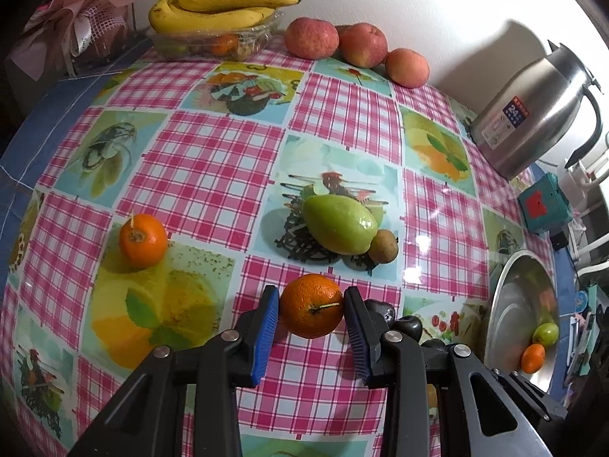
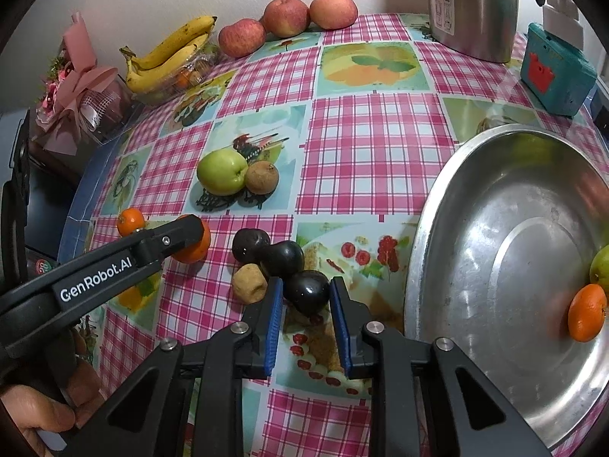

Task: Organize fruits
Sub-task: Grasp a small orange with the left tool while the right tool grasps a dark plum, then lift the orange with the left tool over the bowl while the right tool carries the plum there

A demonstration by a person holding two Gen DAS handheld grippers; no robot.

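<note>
My left gripper (image 1: pixel 311 306) has its blue pads against both sides of an orange (image 1: pixel 312 305) resting on the checked tablecloth; it also shows in the right wrist view (image 2: pixel 194 242). My right gripper (image 2: pixel 306 293) brackets a dark plum (image 2: pixel 307 291), with both pads at its sides. Two more dark plums (image 2: pixel 249 243) (image 2: pixel 285 257) and a tan fruit (image 2: pixel 250 282) lie just beyond. A steel bowl (image 2: pixel 475 228) at the right holds an orange (image 2: pixel 586 312) and a green fruit (image 2: pixel 601 268).
A second small orange (image 1: pixel 142 240), a green fruit (image 1: pixel 338 224) and a brown fruit (image 1: pixel 383 245) lie mid-table. Bananas (image 1: pixel 220 5) on a plastic tray and three apples (image 1: pixel 361 43) line the wall. A steel kettle (image 1: pixel 533 110) and a teal box (image 1: pixel 544 203) stand at the right.
</note>
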